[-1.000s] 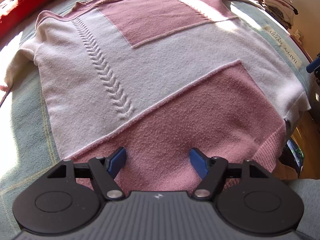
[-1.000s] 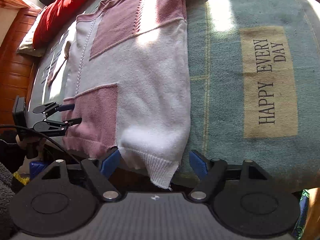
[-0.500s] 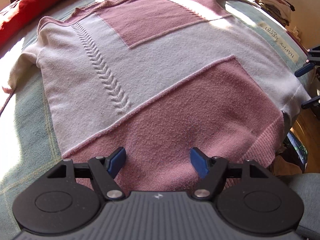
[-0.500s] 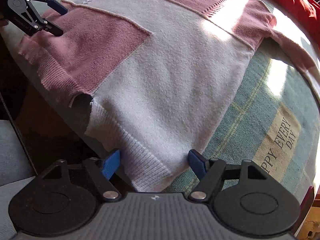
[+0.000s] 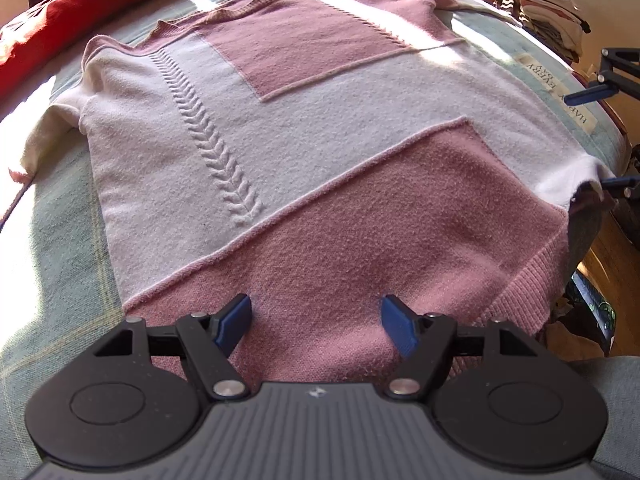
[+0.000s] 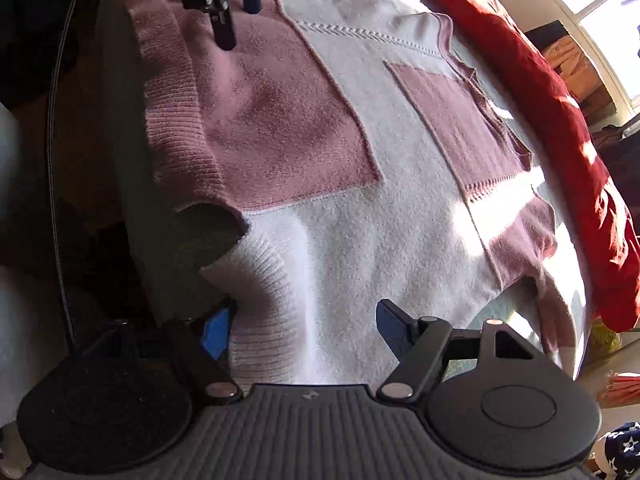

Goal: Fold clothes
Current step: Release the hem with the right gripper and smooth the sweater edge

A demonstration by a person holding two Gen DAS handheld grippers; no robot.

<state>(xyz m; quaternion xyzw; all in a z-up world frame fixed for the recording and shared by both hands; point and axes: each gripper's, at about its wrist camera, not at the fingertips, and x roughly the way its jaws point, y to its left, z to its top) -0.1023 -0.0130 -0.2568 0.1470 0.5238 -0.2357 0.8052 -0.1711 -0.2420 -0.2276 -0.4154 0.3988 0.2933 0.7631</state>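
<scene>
From your left wrist camera, the left gripper (image 5: pixel 316 322) hangs over the pink lower panel of the sweater (image 5: pixel 304 152), its blue fingers (image 5: pixel 234 322) spread wide with nothing pinched between them; whether the tips touch the knit is hard to tell. The sweater lies flat, front up, on a pale green bedcover (image 5: pixel 52 248), collar at the far end and ribbed hem toward you. Your gripper body hides the nearest stretch of hem. One white sleeve (image 5: pixel 44 140) trails off at the left, its cuff cut by the frame edge. A red blanket (image 5: pixel 52 20) runs along the far side. At the right edge you see only parts of the right gripper (image 5: pixel 600 136): two blue fingertips, one above the sweater's white hem corner and one beside it. A printed label (image 5: pixel 560 88) on the cover is too distorted to read fully.

From your right wrist camera, the right gripper (image 6: pixel 302 330) sits at the white ribbed hem corner (image 6: pixel 256 288). Its jaws stand open, the knit lying between them, but the pads do not press it. The left pad is partly hidden behind the fold of ribbing. The hem gapes open there, showing a dark hollow inside. At the top, the left gripper (image 6: pixel 238 16) is cut off by the frame, only its fingers showing over the pink panel. Bright sun bleaches the far shoulder, so detail there is lost.
</scene>
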